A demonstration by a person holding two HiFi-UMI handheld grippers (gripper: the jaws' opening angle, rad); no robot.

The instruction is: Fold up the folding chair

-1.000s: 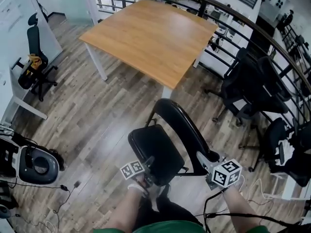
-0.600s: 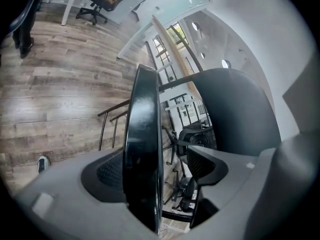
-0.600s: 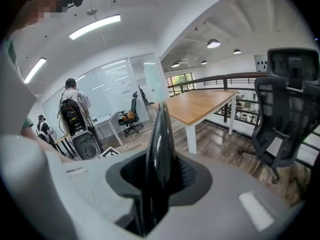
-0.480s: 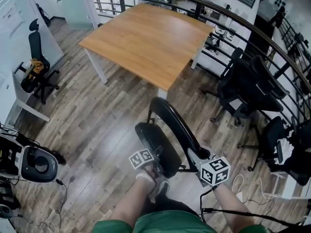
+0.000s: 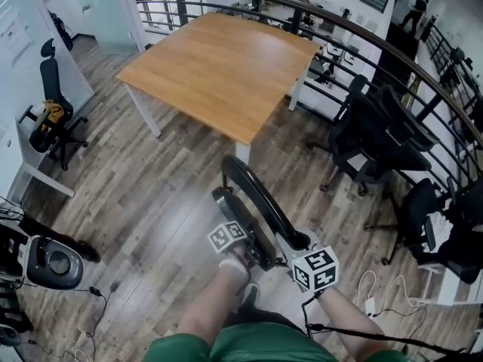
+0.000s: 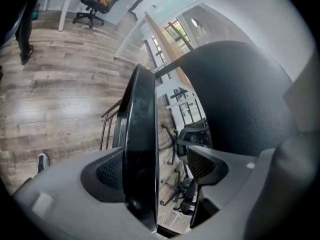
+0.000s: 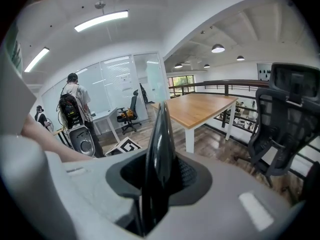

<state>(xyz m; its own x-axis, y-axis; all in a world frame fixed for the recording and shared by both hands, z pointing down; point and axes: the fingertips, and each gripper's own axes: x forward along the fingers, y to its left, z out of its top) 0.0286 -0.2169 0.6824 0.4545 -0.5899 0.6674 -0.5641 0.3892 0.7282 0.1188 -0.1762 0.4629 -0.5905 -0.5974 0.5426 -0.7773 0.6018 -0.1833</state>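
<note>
While the right gripper (image 7: 160, 176) is clamping the upper edge of the chair's (image 5: 253, 194) back (image 7: 161, 134), with a pad pressing on each side of it, the left gripper (image 6: 160, 166) is standing with its jaws apart around the seat (image 6: 140, 134). That seat is running edge-on between them, lying against the one pad (image 6: 107, 171) on the view's left, while the other pad (image 6: 202, 164) is standing clear of it, with floor showing through the gap. From the head view the chair is standing on the wood floor (image 5: 151, 202) just in front of the person, near the table's (image 5: 219, 66) closest corner, with both grippers at its near end.

Against the frame a second earlier, the seat is no longer lying flat: it is now sitting up on edge, close beside the back. The left gripper (image 5: 245, 249) is now higher and closer to the right gripper (image 5: 293, 243), which is sitting almost where it was, on the back as before.

Counting: one folding chair, two grippers, one table, at least three office chairs (image 5: 377, 134) around the edges, and one person (image 7: 72, 104) wearing a backpack in the right gripper view.
</note>
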